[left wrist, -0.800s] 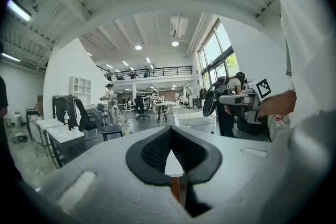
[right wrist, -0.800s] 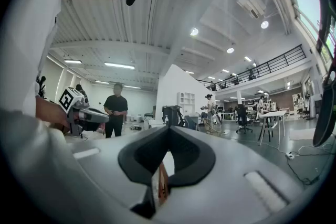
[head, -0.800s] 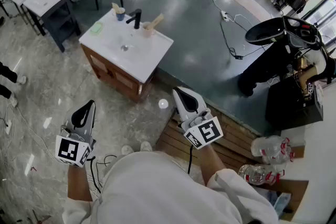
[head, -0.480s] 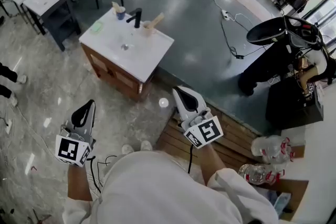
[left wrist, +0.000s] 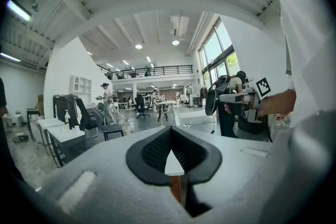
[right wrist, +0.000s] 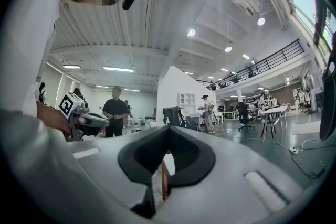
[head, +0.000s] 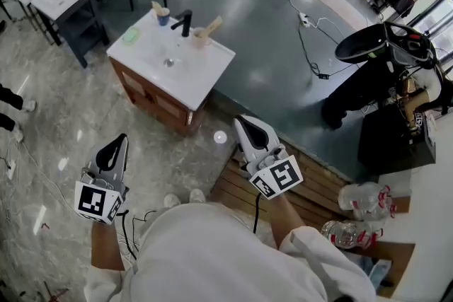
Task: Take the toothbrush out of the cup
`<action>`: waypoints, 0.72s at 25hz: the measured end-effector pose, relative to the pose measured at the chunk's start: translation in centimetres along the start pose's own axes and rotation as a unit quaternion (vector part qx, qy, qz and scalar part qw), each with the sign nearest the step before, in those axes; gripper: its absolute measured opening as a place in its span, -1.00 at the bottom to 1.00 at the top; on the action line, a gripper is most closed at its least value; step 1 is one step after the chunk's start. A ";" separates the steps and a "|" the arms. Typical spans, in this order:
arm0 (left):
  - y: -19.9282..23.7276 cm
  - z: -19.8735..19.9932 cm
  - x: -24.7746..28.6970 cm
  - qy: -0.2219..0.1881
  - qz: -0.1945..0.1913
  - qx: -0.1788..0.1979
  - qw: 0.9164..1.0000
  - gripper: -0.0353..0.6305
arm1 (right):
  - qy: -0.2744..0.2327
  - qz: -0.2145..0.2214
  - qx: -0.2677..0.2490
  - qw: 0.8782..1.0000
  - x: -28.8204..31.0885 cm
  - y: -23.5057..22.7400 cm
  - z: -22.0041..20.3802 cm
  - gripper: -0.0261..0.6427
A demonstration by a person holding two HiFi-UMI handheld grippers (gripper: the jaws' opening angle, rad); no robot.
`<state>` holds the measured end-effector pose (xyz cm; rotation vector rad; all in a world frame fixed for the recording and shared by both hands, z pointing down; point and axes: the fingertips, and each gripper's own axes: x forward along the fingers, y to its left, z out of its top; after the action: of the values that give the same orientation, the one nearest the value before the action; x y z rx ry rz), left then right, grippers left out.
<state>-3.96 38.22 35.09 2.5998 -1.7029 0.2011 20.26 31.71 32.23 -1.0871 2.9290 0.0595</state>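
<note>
White countertop [head: 202, 73], black tap [head: 185, 23], blue cup [head: 163, 20], green soap [head: 129, 37]

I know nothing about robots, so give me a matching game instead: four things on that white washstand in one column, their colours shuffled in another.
Things:
1. faucet
2. cup left of faucet
3. cup right of faucet
4. flat pad

Colours:
a. green
b. black
c. blue
d. tan

Pairs: 1-b, 2-c, 3-d, 4-a

no readable text, labels or numbers
</note>
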 end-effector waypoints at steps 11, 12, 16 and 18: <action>1.7 -0.7 -0.2 -0.001 -0.005 -0.003 1.000 -0.89 | -0.001 -0.009 -0.009 1.000 1.5 0.9 -0.5 -0.93; 1.9 -0.9 -0.2 0.000 -0.006 -0.003 1.000 -0.89 | -0.001 -0.011 -0.010 1.000 1.6 1.1 -0.7 -0.93; 2.2 -1.6 -0.8 0.003 -0.014 -0.002 1.000 -0.89 | 0.005 -0.015 -0.009 1.000 1.2 2.2 -1.1 -0.93; 2.4 -1.6 -0.4 0.002 -0.017 0.000 1.000 -0.89 | 0.004 -0.016 -0.010 1.000 1.4 2.2 -1.1 -0.93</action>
<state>-6.47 37.80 36.46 2.6237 -1.6571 0.2060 17.78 32.41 33.38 -1.1383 2.9240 0.0858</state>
